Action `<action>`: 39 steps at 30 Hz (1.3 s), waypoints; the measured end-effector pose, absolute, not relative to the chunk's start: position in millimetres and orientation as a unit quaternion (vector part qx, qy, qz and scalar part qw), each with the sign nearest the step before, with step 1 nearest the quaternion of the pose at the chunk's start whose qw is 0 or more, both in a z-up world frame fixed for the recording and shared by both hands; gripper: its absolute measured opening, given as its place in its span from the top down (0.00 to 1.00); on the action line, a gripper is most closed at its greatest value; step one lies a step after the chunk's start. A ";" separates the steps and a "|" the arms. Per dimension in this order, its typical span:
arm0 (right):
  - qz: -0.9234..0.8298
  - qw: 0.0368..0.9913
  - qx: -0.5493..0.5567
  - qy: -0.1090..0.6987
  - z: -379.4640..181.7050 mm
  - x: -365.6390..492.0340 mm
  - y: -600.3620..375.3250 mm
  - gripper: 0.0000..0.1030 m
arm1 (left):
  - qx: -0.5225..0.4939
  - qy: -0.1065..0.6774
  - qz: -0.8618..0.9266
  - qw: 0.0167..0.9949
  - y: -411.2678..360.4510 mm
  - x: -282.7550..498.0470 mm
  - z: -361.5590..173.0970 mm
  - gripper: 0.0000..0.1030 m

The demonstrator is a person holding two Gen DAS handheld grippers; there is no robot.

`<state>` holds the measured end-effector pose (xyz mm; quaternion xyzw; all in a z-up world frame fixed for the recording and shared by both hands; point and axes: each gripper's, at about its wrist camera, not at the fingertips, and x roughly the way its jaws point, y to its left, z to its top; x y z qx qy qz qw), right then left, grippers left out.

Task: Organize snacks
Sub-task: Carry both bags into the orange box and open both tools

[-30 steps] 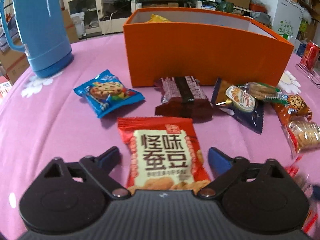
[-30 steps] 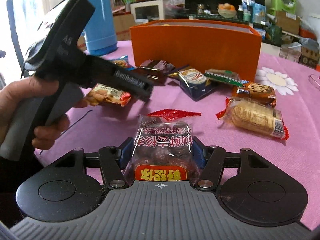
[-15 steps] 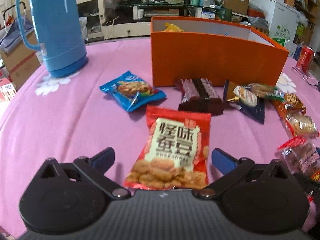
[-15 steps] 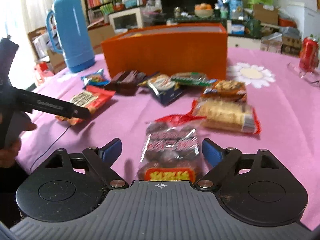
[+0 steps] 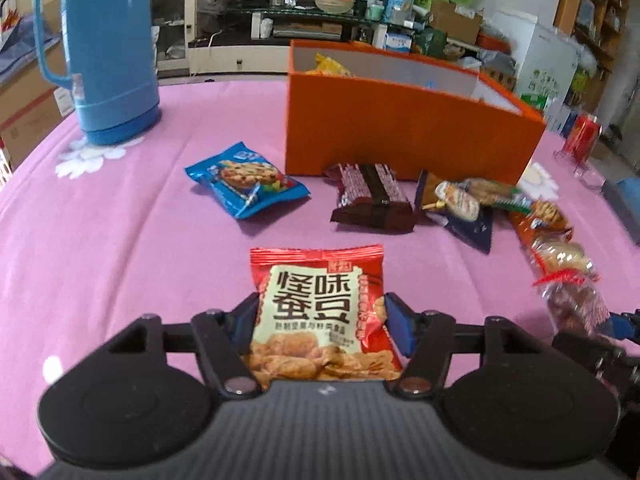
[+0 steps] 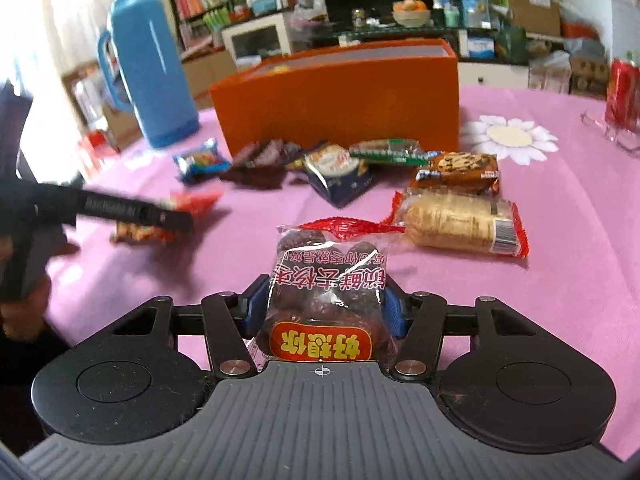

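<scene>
Now the left claw has just closed on the red bean packet, and the right claw on the date bag.

The blue flask's top is cut off; the orange box hides its contents.

bench cloth: pink, with white daisy prints
box: orange outside, pale grey inside
flask: light blue
bean packet: red, cream panel with dark brown characters
date packet: clear film over dark brown fruit, red top edge, red label with yellow characters
cookie packet: blue, biscuit picture
chocolate packet: dark brown with pale stripes
gripper pads: blue, on black linkages
</scene>
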<state>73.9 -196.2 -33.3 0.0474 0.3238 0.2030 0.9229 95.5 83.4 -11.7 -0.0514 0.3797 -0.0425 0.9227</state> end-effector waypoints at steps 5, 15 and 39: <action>0.215 0.927 0.085 0.297 -2.1 77.0 -204.6 0.57 | -0.083 0.359 -0.052 0.928 96.4 101.7 14.1 0.39; 0.199 0.954 0.040 0.221 66.9 195.3 -192.4 0.57 | -0.090 0.291 -0.064 0.950 83.4 210.6 72.5 0.39; 0.157 0.960 0.007 0.232 42.1 285.7 -189.6 0.14 | -0.022 0.266 -0.066 0.961 49.2 254.3 63.0 0.01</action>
